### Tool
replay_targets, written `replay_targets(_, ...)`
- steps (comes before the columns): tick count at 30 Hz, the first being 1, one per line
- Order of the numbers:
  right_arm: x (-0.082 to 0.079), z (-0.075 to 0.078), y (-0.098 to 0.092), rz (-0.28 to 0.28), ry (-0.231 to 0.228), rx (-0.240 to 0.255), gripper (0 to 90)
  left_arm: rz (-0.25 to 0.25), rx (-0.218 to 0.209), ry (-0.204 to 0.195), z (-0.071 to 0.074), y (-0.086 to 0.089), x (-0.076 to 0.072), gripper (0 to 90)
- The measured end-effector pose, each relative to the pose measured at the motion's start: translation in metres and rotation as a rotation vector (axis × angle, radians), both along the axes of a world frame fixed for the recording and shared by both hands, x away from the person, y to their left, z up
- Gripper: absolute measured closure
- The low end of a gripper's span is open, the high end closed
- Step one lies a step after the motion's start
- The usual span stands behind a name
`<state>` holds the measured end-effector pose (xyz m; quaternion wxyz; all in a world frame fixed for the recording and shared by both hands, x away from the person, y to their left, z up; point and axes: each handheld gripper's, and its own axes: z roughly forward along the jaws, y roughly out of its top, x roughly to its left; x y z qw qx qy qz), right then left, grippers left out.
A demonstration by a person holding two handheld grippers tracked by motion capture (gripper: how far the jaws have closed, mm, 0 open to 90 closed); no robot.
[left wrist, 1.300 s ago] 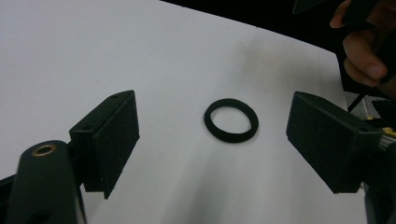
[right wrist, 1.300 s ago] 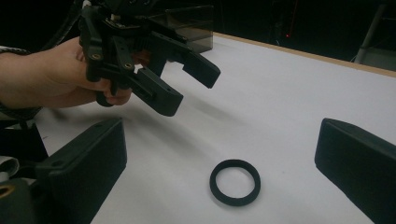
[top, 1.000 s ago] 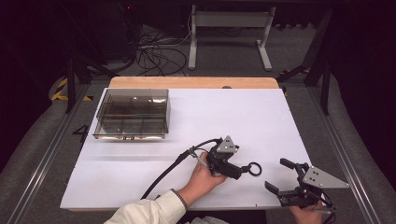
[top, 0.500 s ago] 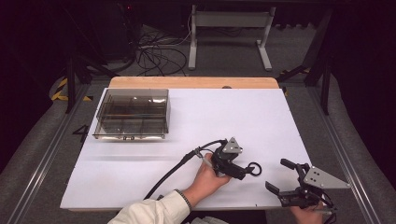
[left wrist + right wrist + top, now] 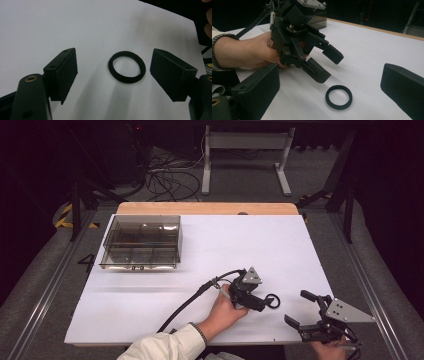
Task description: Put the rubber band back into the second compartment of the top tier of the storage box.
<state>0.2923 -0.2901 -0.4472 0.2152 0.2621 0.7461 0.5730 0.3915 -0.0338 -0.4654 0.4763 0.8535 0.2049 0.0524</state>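
The left gripper hangs just above a black rubber ring lying flat on the white table, jaws spread wide with the ring between them. To take it cleanly, I'd come straight down, centred, so both pads meet the rim together. The right gripper, also spread and empty, waits near the table's front edge. The clear compartment box is well apart; plenty of bare surface around.
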Motion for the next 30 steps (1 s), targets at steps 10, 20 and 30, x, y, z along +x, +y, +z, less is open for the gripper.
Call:
replay_targets(10, 0.000, 0.000, 0.001, 0.004, 0.001, -0.004, 3.2, 0.026, 0.046, 0.019, 0.001, -0.012, 0.000, 36.5)
replay_targets(20, -0.001, 0.000, 0.000, 0.000, 0.006, 0.002, 3.3, 0.055, 0.088, 0.029, 0.000, -0.023, -0.001, 49.8)
replay_targets(30, -0.001, 0.000, 0.000, -0.001, 0.006, 0.000, 3.4, 0.075, 0.158, 0.035, -0.002, -0.030, -0.002, 64.0)
